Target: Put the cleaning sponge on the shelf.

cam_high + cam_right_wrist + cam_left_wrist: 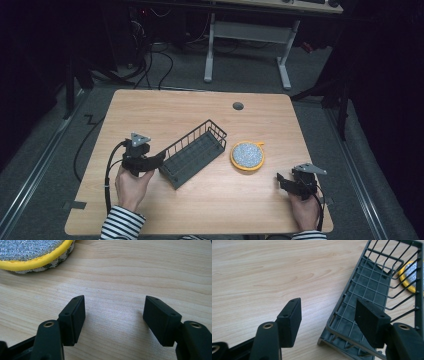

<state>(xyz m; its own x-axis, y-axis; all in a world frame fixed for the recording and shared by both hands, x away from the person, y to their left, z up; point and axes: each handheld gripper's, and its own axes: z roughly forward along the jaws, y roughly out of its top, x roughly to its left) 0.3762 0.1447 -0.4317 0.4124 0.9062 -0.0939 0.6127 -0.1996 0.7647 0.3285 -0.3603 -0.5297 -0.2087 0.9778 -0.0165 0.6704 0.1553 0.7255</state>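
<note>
Tabletop [200, 210] bears both hands, each claw gaping.

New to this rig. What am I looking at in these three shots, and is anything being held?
No robot here: a person in striped sleeves holds a two-jaw hand-held gripper in each hand. The high view looks down on a wooden table from above the person's side. The other two pictures come from cameras riding on each gripper, looking along its black jaws.

On the table lie a dark wire basket, set diagonally, and to its right a round yellow-rimmed scouring pad with a silvery top.

The left hand-held gripper is open at the basket's near end; in its own view one jaw is over the basket's corner and the other over bare wood, not closed on anything. The right hand-held gripper is open too, over bare table, with the pad ahead of it. Nothing is held.
</note>
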